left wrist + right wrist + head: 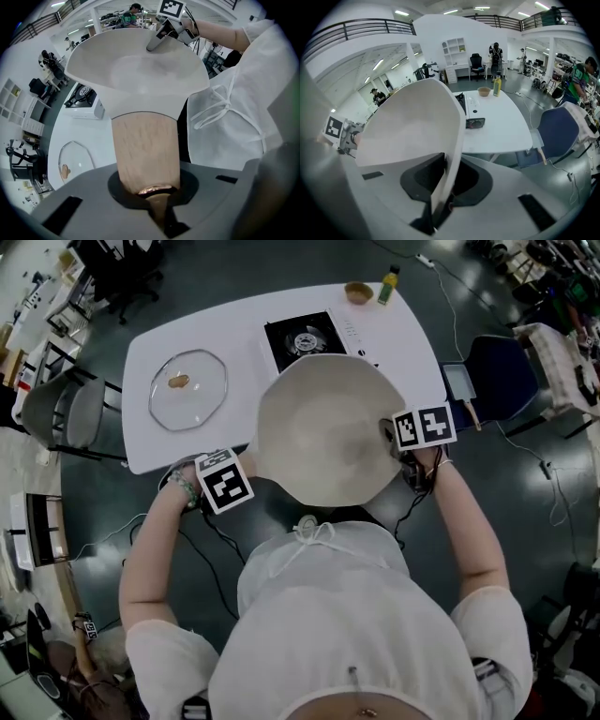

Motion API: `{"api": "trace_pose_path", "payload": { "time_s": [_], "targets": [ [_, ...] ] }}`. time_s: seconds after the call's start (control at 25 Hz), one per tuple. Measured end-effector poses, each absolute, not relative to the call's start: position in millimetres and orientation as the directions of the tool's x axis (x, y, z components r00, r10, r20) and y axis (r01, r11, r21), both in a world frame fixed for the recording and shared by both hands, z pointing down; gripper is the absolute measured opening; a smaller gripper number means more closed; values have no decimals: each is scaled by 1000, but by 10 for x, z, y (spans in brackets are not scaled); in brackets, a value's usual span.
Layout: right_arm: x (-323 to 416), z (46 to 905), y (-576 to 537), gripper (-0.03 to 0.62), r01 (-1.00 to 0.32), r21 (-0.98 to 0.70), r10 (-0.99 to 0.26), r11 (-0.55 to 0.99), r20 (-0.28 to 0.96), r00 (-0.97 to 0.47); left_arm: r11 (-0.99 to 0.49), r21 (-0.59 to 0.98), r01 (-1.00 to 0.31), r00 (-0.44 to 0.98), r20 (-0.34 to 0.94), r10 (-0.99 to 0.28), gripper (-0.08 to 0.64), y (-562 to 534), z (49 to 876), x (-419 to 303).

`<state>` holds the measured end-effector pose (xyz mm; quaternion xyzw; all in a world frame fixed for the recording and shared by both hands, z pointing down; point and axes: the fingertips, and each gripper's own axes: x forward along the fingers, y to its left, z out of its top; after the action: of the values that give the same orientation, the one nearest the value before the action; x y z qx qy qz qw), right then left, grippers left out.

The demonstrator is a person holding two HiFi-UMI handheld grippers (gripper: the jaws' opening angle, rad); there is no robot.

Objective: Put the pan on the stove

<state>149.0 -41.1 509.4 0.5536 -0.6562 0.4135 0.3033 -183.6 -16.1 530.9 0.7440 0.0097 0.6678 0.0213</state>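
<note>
I hold a big white pan (pixel 323 427) in the air over the table's near edge, just in front of the black stove (pixel 305 338). My left gripper (pixel 246 463) is shut on the pan's wooden handle (pixel 145 150), which runs straight into the jaws in the left gripper view. Opposite it, my right gripper (pixel 398 432) is shut on the pan's thin rim (pixel 452 154), seen edge-on between the jaws. The pan's bowl (pixel 412 126) fills the left of the right gripper view, with the stove (pixel 471 117) partly hidden behind it.
The white table (pixel 412 343) carries a glass lid (pixel 187 388) on its left, and a small bowl (pixel 358 292) and a yellow bottle (pixel 388 284) at the far right corner. A blue chair (pixel 497 371) stands at the right, a grey chair (pixel 66 413) at the left.
</note>
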Motion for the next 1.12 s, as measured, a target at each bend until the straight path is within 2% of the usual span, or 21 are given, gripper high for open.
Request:
{"api": "trace_pose_path", "payload": {
  "time_s": [0.24,0.36,0.84,1.12],
  "targets": [
    [1571,5194,-1195,55,-969,-220,-447,114,859,-248,-998,9,-68,116,993,2,43,-797,5318,-1682],
    [1682,5217,-1583,55,-961,-229,-437,157,856,-275,-992,43,-122,92,995,32,43,-980,5335,-1589],
    [2045,5159,-3263,55,-922,-243,-367,303,863,-348,-960,43,-278,92,996,18,43,-2171,5236,-1073],
    [2057,5403,-3767,57,-898,-273,-306,346,872,-383,-932,105,-348,72,994,84,43,-2435,5378,-1002]
  ]
}}
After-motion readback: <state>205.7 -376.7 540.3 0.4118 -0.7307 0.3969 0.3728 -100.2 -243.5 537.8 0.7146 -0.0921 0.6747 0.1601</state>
